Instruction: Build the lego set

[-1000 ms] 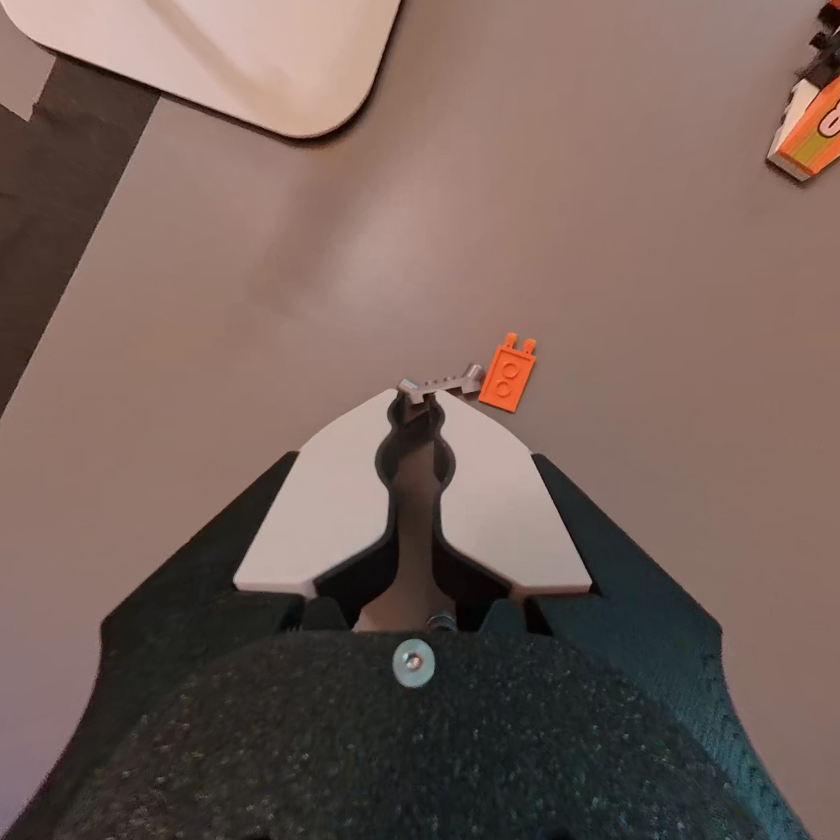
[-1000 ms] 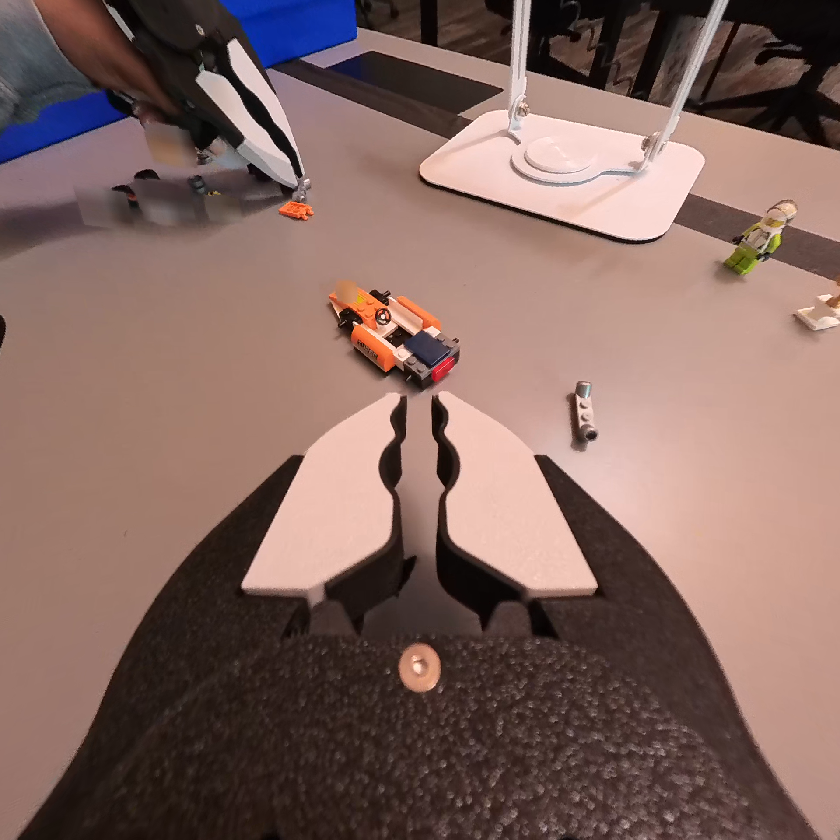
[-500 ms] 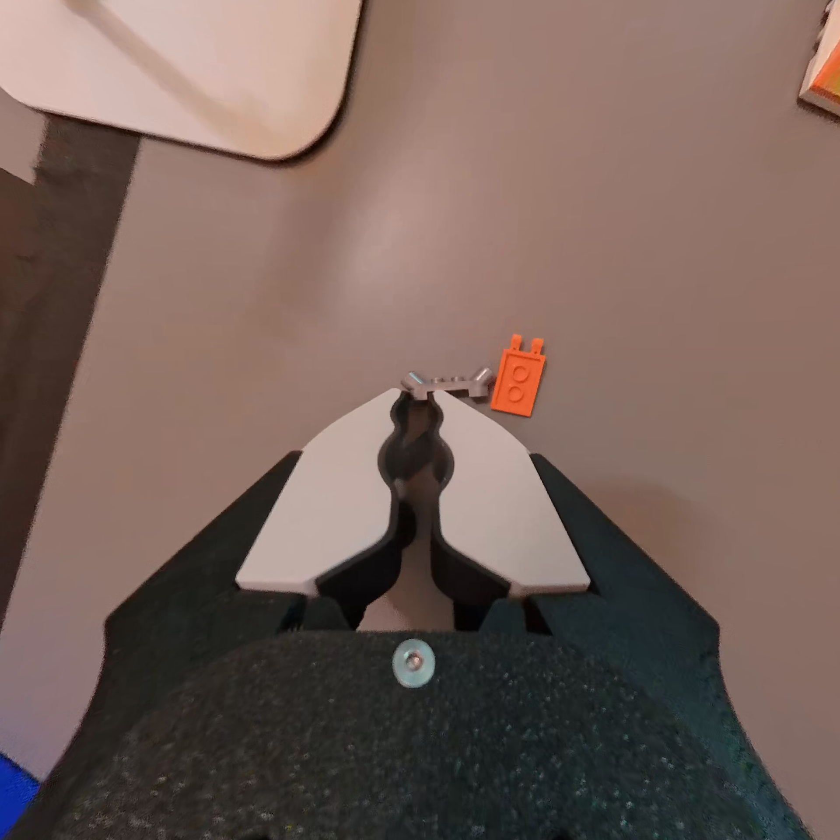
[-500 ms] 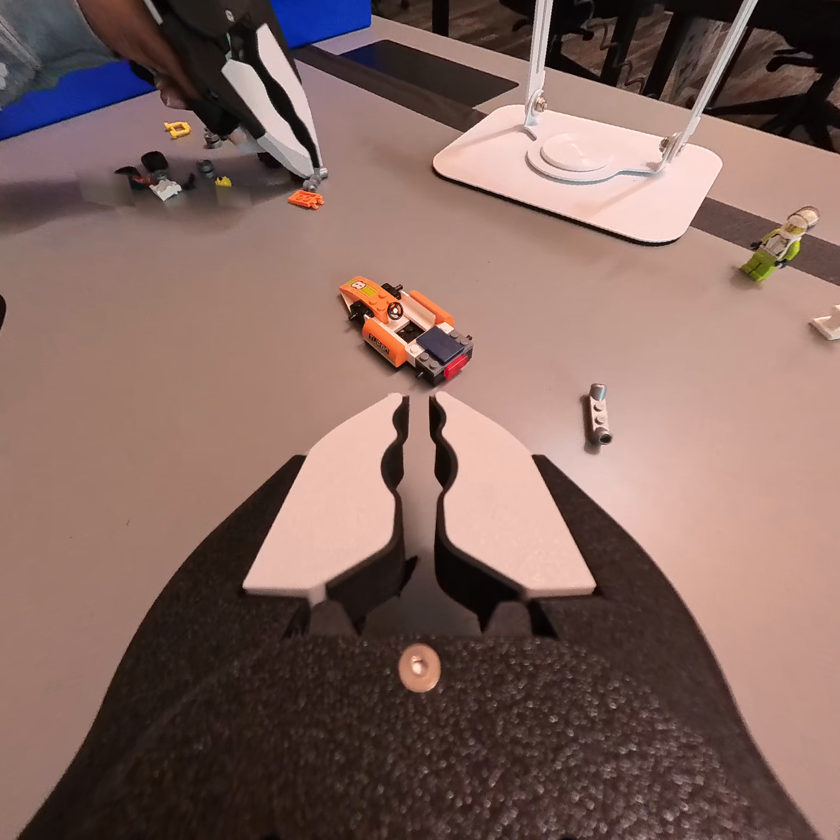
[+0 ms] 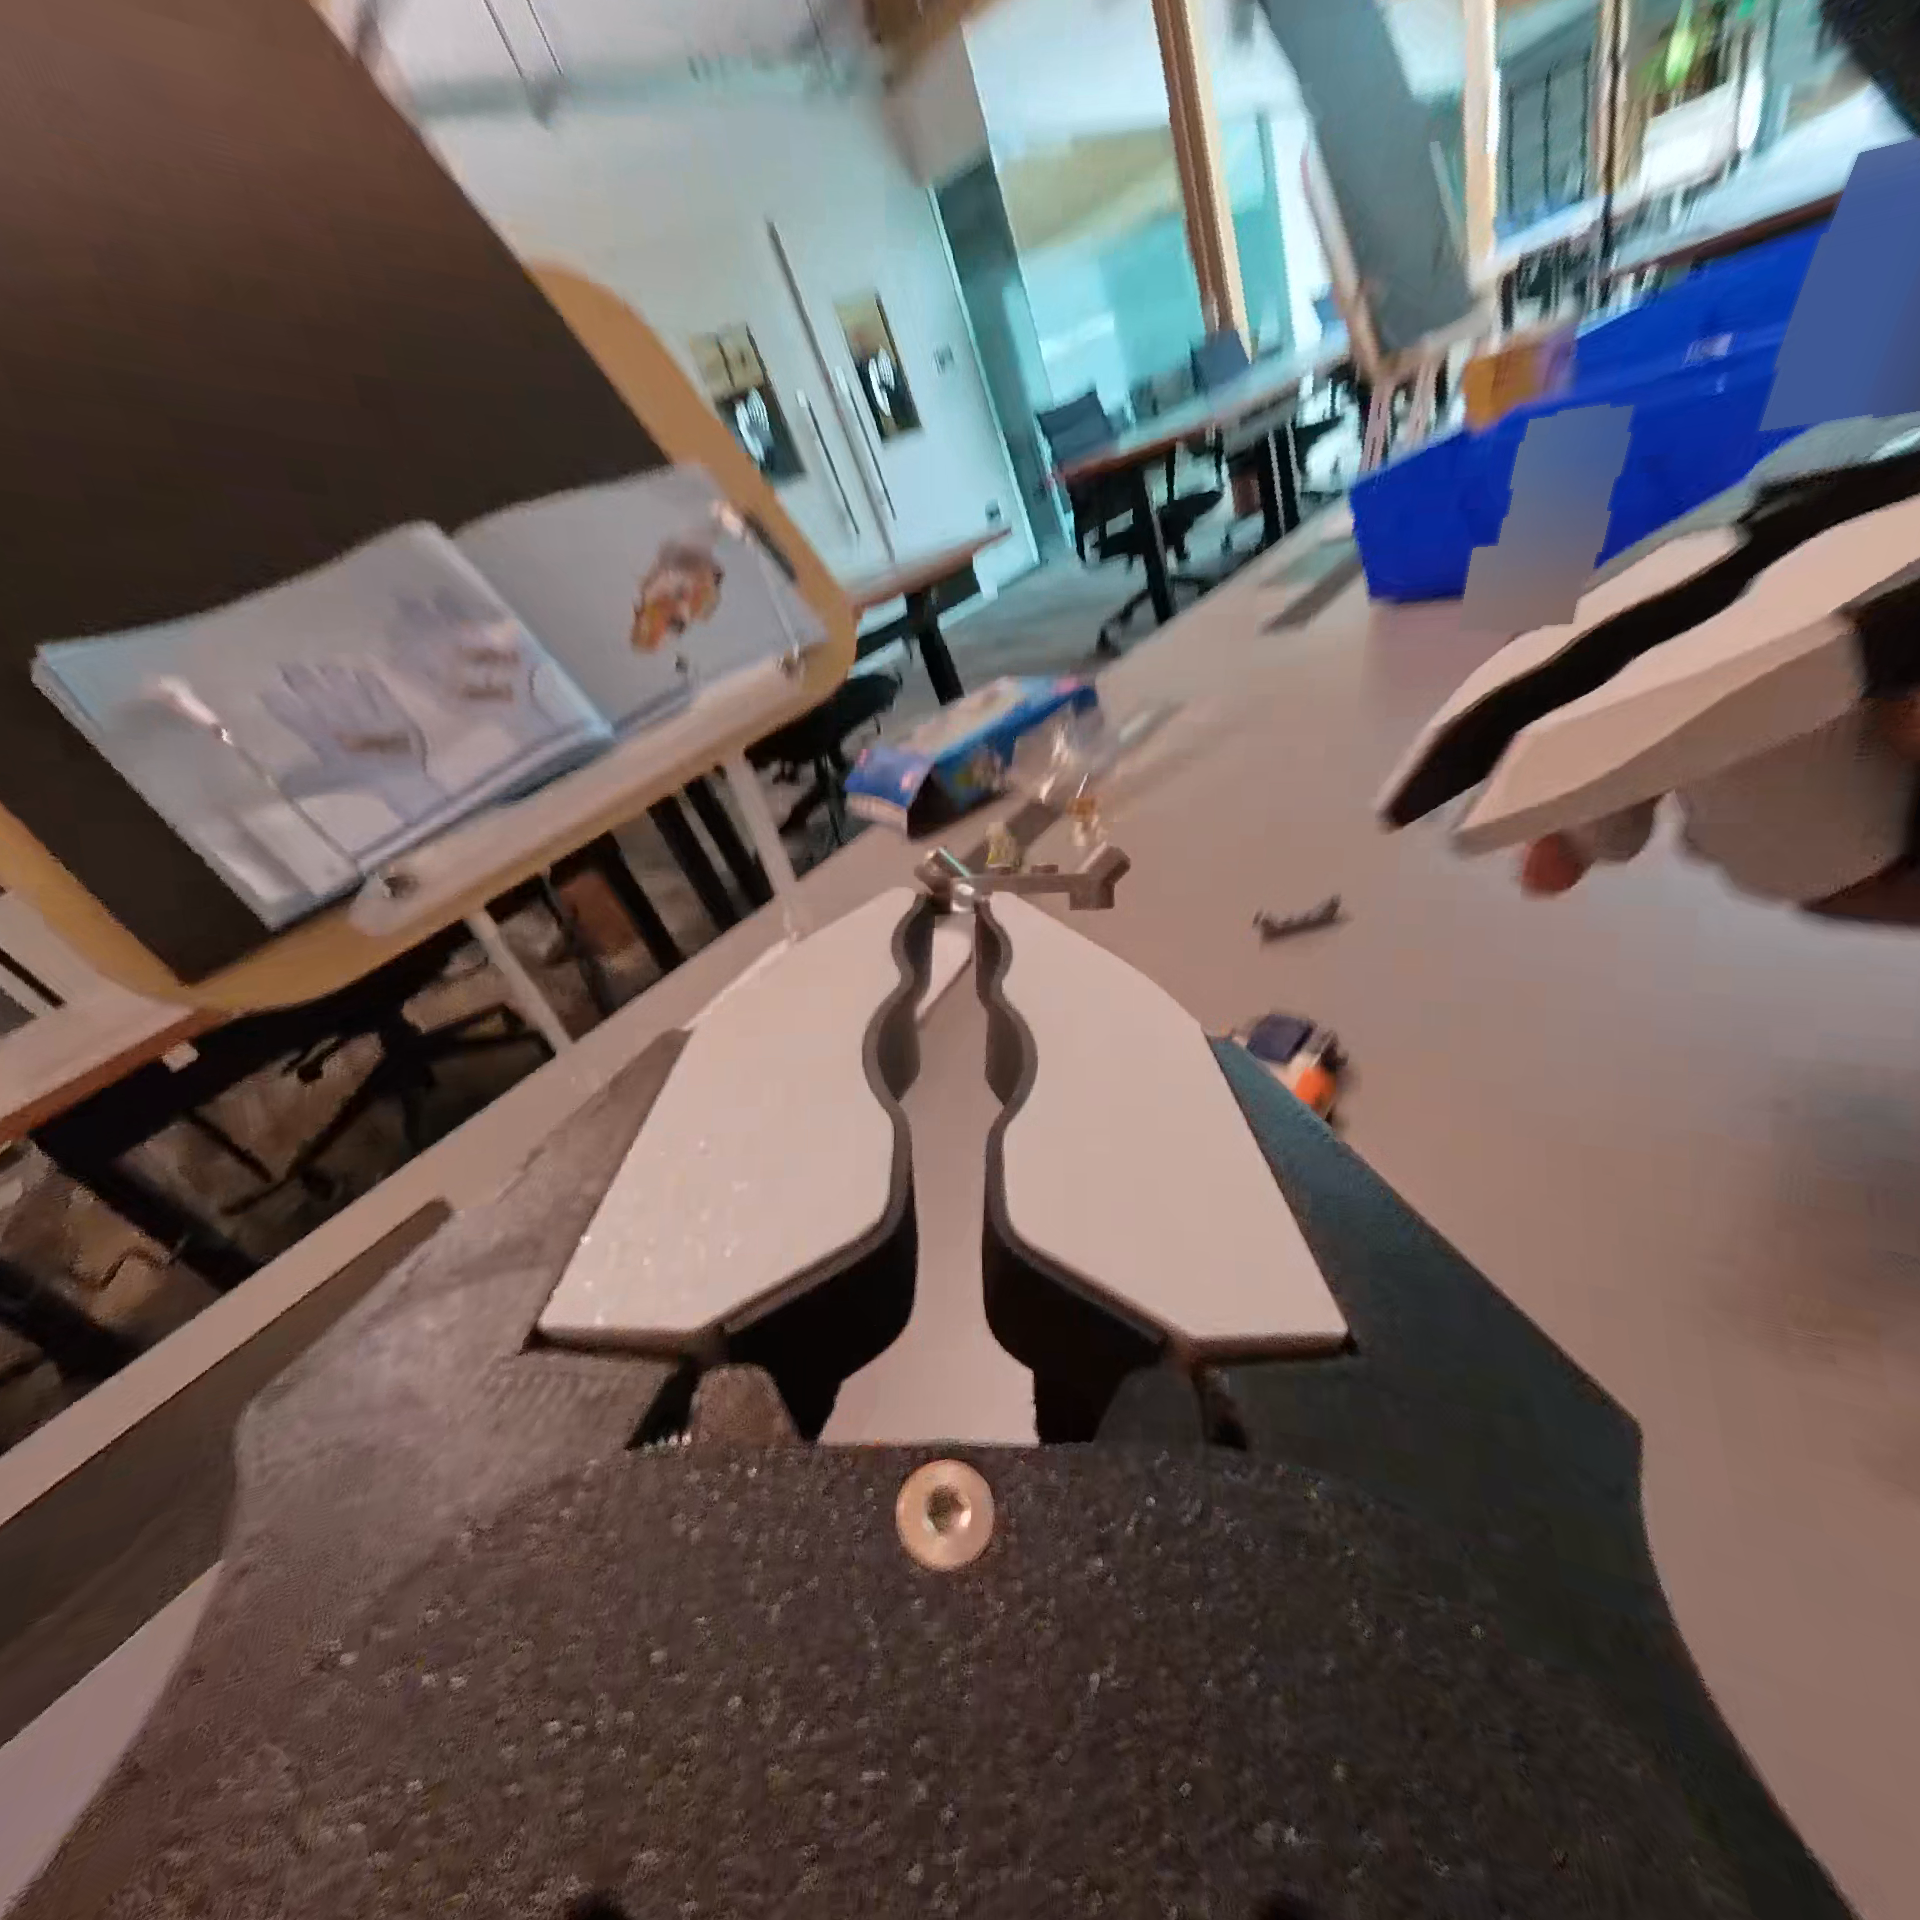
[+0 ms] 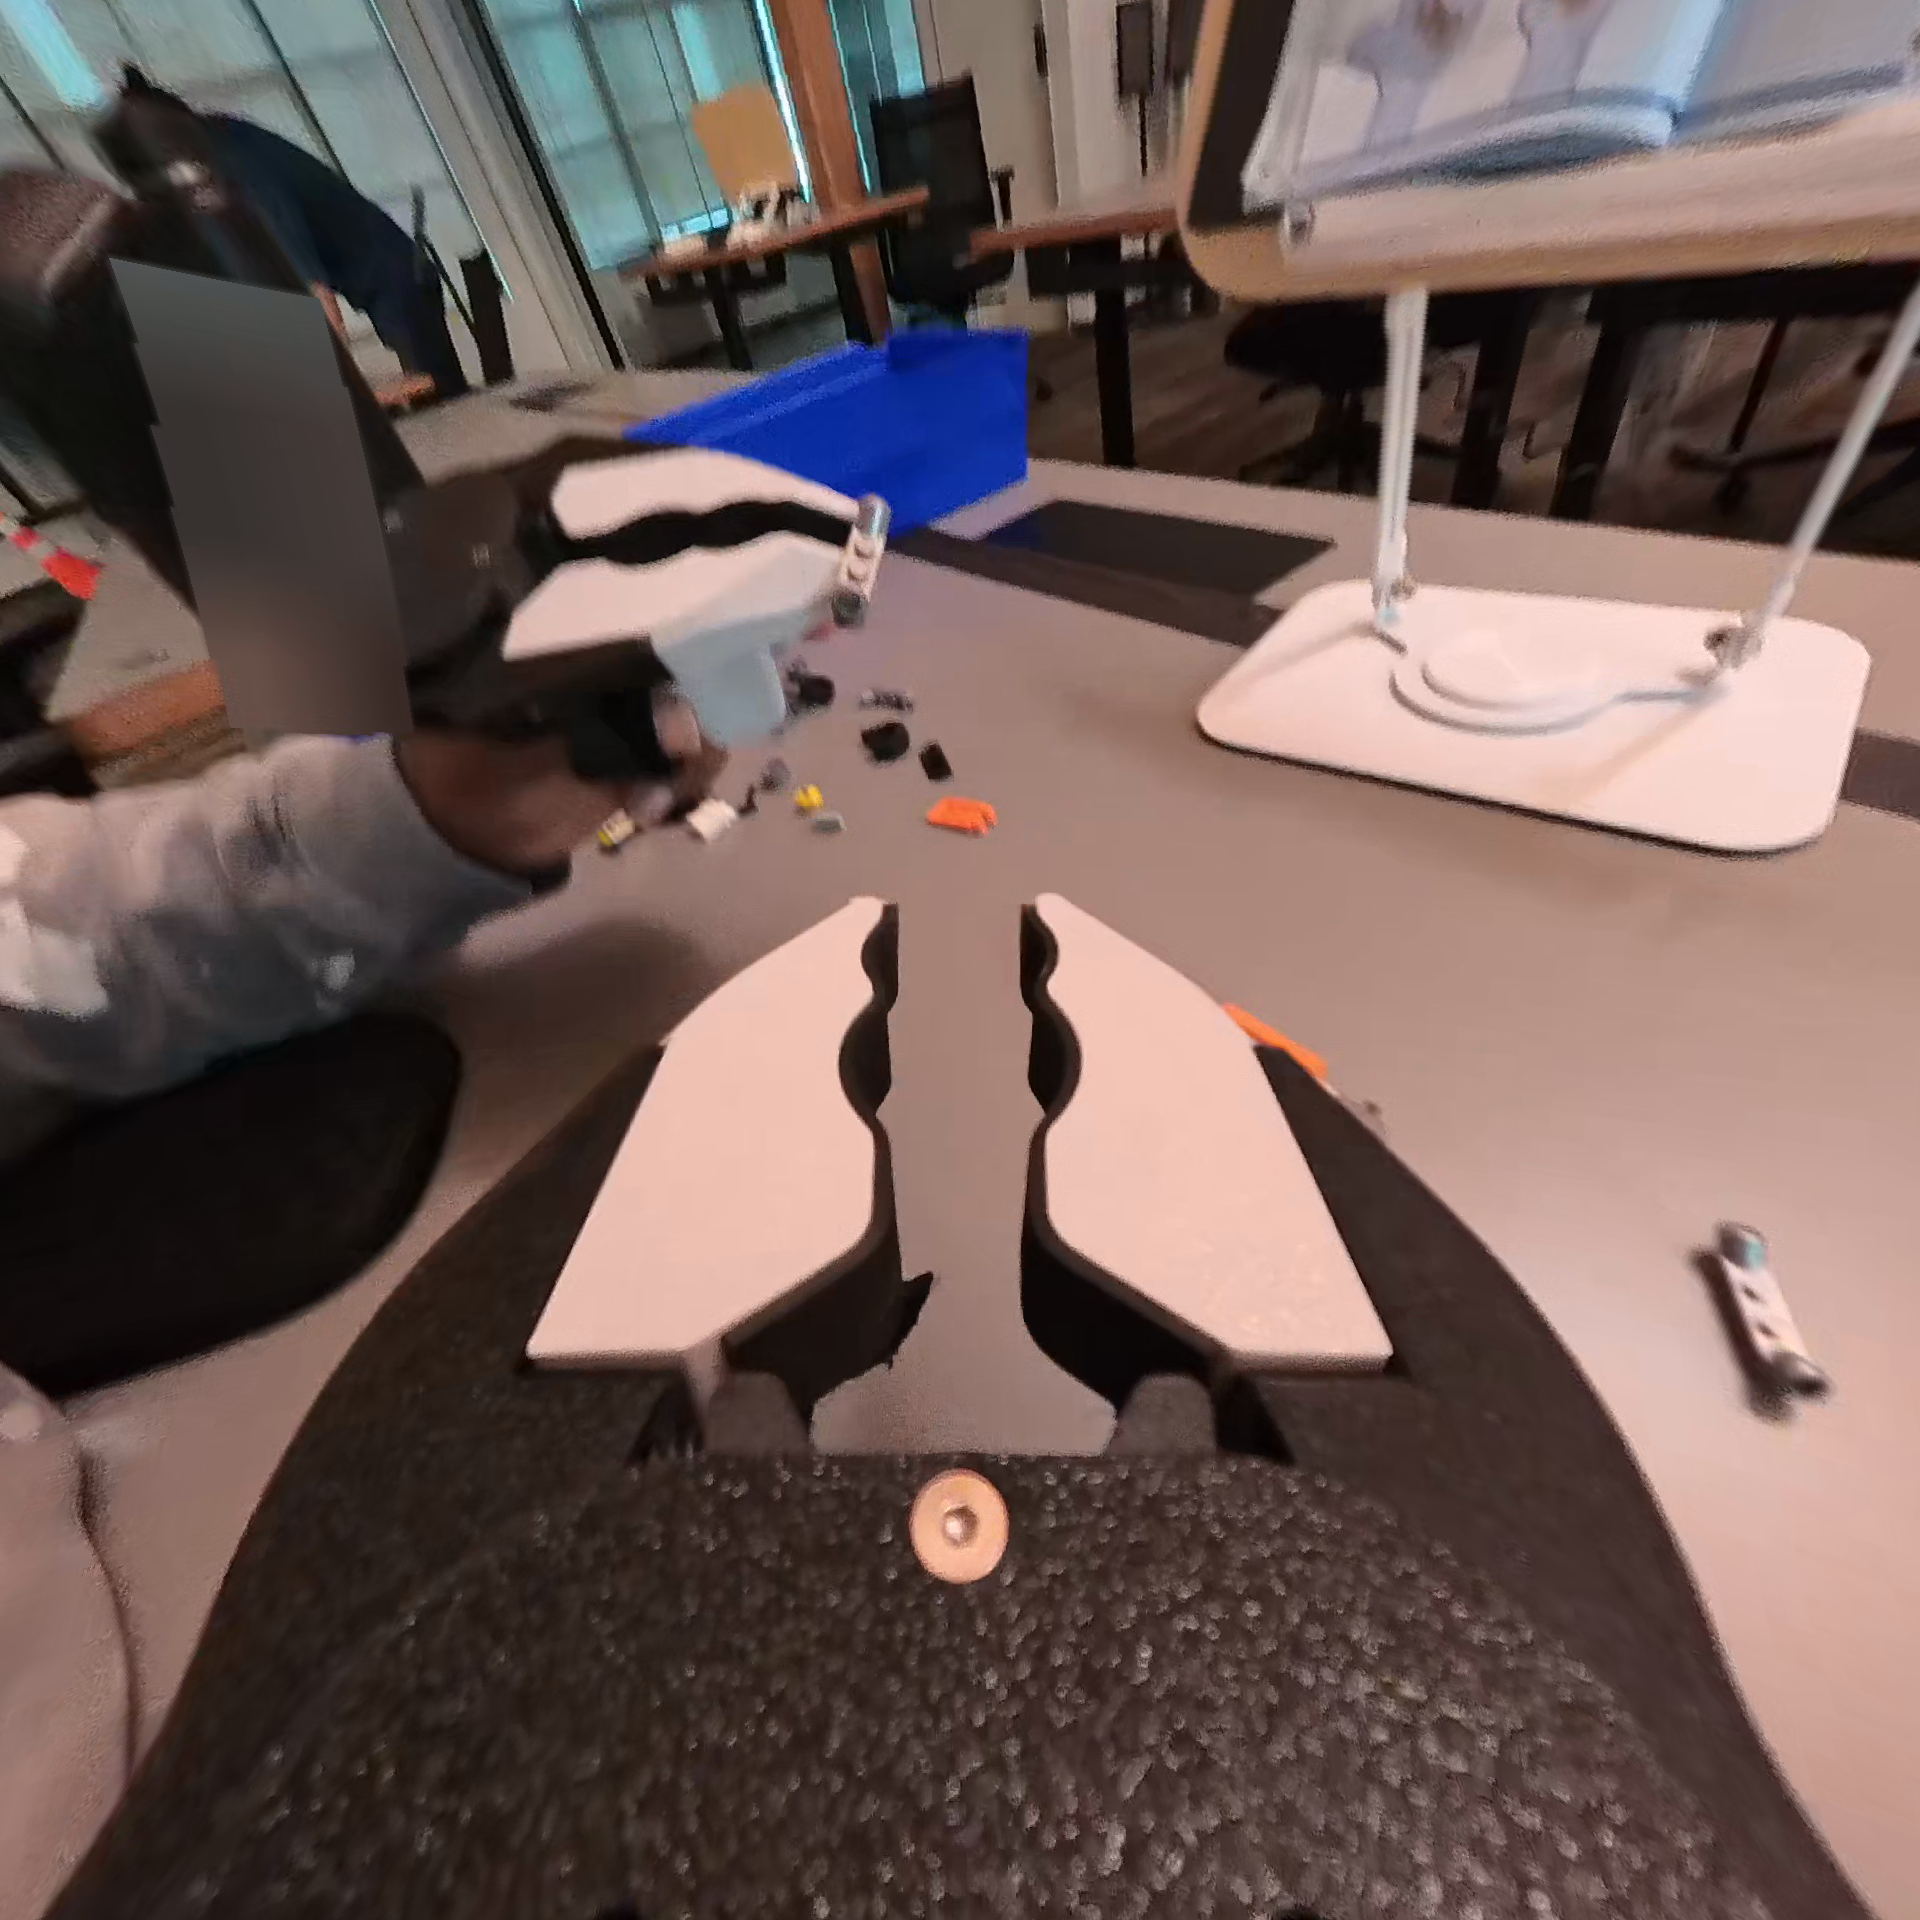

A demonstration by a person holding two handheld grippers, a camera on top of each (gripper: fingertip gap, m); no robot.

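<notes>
The left gripper (image 5: 954, 902) has its fingers pinched on a thin grey lego bar (image 5: 1023, 881), lifted above the tabletop (image 6: 1455, 987), while the right gripper (image 6: 956, 914), fingers apart and empty, mostly hides the orange lego car (image 6: 1273, 1036), with open room around.

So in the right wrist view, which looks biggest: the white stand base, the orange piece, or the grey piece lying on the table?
1. White stand base, largest by far.
2. Grey piece.
3. Orange piece.
The grey piece lies nearer the camera, so the last two are unsure.
</notes>
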